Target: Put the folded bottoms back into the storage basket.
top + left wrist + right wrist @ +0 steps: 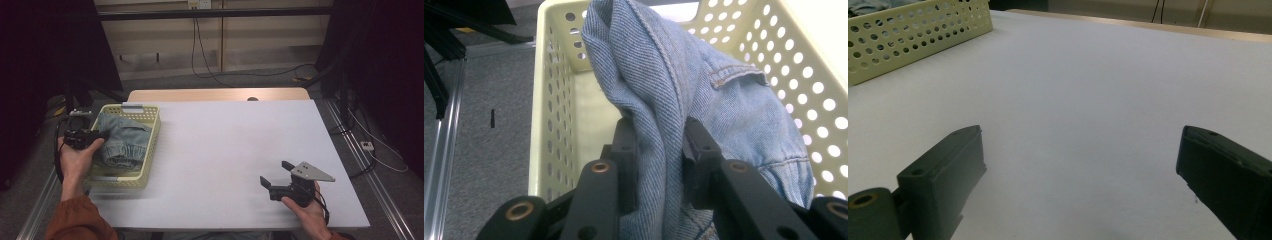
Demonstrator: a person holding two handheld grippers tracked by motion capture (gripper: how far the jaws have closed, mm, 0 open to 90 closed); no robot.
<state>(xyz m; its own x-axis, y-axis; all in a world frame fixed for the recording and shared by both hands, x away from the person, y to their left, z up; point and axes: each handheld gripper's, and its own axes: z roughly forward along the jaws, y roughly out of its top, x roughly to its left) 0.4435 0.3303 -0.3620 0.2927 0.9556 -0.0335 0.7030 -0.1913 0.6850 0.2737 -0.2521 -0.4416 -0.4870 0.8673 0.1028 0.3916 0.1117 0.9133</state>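
A pale yellow perforated basket (152, 134) stands at the table's left edge with a light blue denim garment (120, 137) in it. My left gripper (102, 134) reaches into the basket from the left. In the left gripper view its black jaws are shut on a raised fold of the denim garment (659, 100), pinched between the two pads, with the basket (549, 100) wall behind. My right gripper (274, 172) rests low over the white table (225, 145) at the front right, held by a hand, jaws wide open. Between its fingertips (948, 170) lies bare table surface.
The basket (908, 35) shows at the far left in the right gripper view. Beyond the table's far edge a wooden strip (220, 94) runs across, with cables (210, 70) on the floor behind. Metal rails (372, 170) flank the table on both sides.
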